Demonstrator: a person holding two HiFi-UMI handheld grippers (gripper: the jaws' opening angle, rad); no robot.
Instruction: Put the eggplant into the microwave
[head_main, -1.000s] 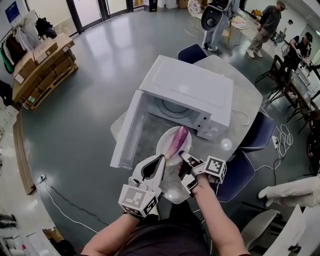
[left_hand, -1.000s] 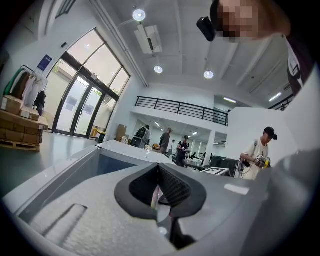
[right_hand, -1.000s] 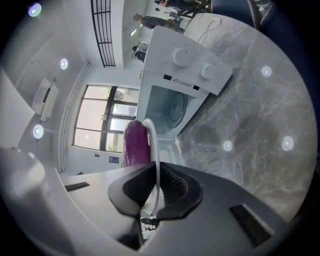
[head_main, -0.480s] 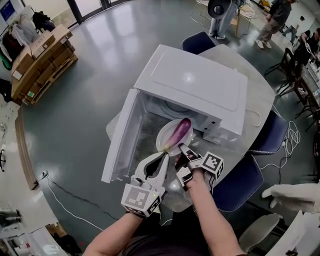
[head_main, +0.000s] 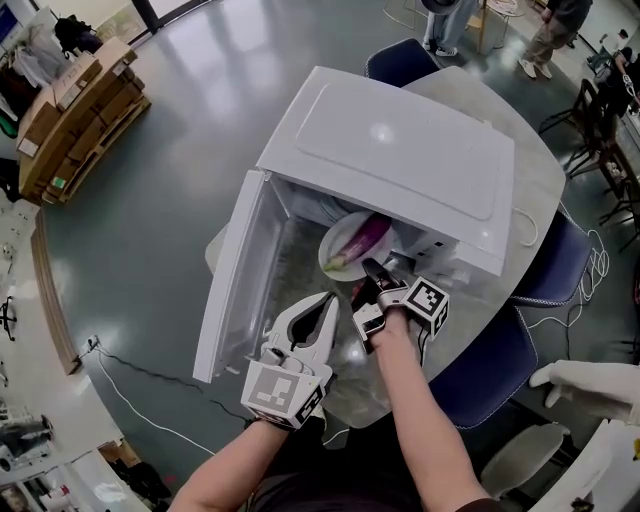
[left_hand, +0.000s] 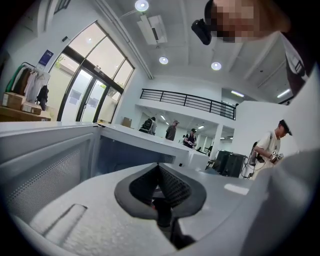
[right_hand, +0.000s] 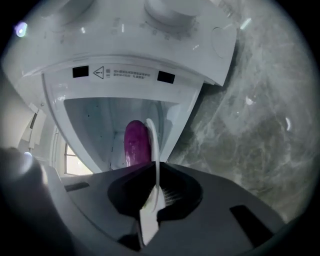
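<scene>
A purple eggplant (head_main: 368, 238) lies on a white plate (head_main: 338, 250). My right gripper (head_main: 368, 272) is shut on the plate's near rim (right_hand: 154, 145) and holds it edge-on. The plate is in the mouth of the white microwave (head_main: 400, 150), its far part hidden under the top. In the right gripper view the eggplant (right_hand: 135, 142) shows beyond the jaws, inside the cavity. The microwave door (head_main: 232, 275) stands wide open at the left. My left gripper (head_main: 325, 302) hangs beside the door, left of the plate. Its jaws (left_hand: 159, 167) meet at the tips with nothing between them.
The microwave sits on a round marble table (head_main: 520, 190) with blue chairs (head_main: 480, 375) round it. A white power cable (head_main: 525, 228) runs off its right side. Cardboard boxes (head_main: 75, 110) are stacked at the far left, and people stand at the far right.
Both grippers have moved forward and down towards the microwave. The plate with the eggplant went from in front of the opening to partly inside it. The grips are unchanged.
</scene>
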